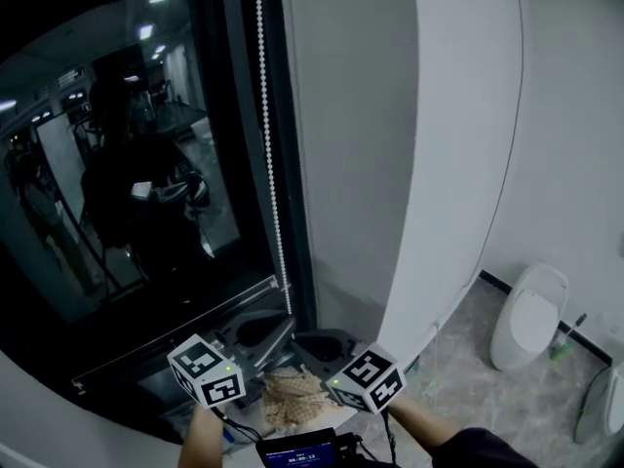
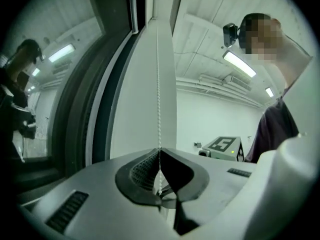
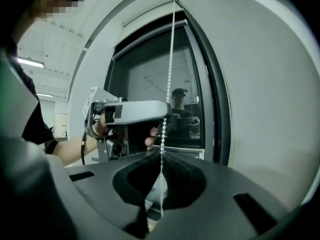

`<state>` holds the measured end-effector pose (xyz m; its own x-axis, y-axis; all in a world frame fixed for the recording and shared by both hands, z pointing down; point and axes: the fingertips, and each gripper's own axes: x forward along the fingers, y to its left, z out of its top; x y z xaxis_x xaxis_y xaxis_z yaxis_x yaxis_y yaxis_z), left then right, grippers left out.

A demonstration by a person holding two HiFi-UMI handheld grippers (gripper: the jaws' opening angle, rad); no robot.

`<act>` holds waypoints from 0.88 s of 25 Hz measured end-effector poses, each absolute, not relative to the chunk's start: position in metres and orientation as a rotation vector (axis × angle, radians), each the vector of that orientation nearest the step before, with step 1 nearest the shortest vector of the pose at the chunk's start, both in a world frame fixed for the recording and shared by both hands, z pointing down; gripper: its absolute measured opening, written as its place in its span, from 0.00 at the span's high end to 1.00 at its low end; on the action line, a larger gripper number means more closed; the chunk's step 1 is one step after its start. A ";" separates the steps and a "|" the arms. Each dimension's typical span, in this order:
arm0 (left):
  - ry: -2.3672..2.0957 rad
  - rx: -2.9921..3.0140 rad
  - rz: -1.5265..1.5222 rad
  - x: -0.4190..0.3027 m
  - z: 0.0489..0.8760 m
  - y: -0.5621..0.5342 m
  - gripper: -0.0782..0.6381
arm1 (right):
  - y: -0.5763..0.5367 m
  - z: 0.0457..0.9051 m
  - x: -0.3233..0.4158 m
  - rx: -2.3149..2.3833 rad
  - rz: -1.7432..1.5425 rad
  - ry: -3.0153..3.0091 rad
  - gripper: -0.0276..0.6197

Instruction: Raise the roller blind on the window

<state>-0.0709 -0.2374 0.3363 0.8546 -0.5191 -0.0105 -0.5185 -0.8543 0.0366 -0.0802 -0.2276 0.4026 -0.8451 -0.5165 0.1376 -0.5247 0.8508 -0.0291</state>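
A white bead chain (image 1: 272,164) hangs down the right side of the dark window (image 1: 127,164), whose glass is uncovered in the head view. My left gripper (image 1: 278,328) is at the chain's lower end, above the sill. In the left gripper view its jaws (image 2: 160,150) are shut on the bead chain (image 2: 159,84), which runs straight up from them. My right gripper (image 1: 310,344) is close beside it on the right. In the right gripper view its jaws (image 3: 162,152) are pinched on the bead chain (image 3: 169,74), with the left gripper (image 3: 131,112) a little higher, by the same chain.
A curved white wall panel (image 1: 448,164) stands right of the window frame. A white toilet-like fixture (image 1: 531,315) stands on the speckled floor at the right. A small device with a lit screen (image 1: 297,448) is at the bottom edge. My reflection shows in the glass.
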 end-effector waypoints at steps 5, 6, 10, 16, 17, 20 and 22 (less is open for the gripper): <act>-0.979 2.983 -0.165 -0.086 0.321 -0.245 0.86 | -0.246 0.381 -0.048 1.073 -0.039 -2.913 0.93; -1.005 2.977 -0.185 -0.090 0.317 -0.246 0.86 | -0.249 0.371 -0.035 1.161 -0.053 -2.910 0.93; -1.035 2.965 -0.246 -0.095 0.305 -0.247 0.86 | -0.246 0.337 -0.012 1.305 -0.125 -2.907 0.95; -0.979 2.969 -0.220 -0.081 0.309 -0.247 0.87 | -0.237 0.315 -0.019 1.256 -0.186 -2.961 0.95; -0.974 2.970 -0.217 -0.080 0.309 -0.246 0.87 | -0.237 0.312 -0.018 1.256 -0.196 -2.964 0.95; -0.961 2.973 -0.209 -0.079 0.309 -0.244 0.87 | -0.235 0.306 -0.016 1.257 -0.226 -2.964 0.95; -0.953 2.969 -0.212 -0.079 0.307 -0.243 0.87 | -0.233 0.304 -0.016 1.254 -0.240 -2.962 0.95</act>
<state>-0.0792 -0.2430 0.3069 0.8049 -0.5803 -0.1240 -0.5781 -0.8140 0.0567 -0.0164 -0.2326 0.3040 -0.6949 -0.7064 -0.1345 -0.7189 0.6874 0.1036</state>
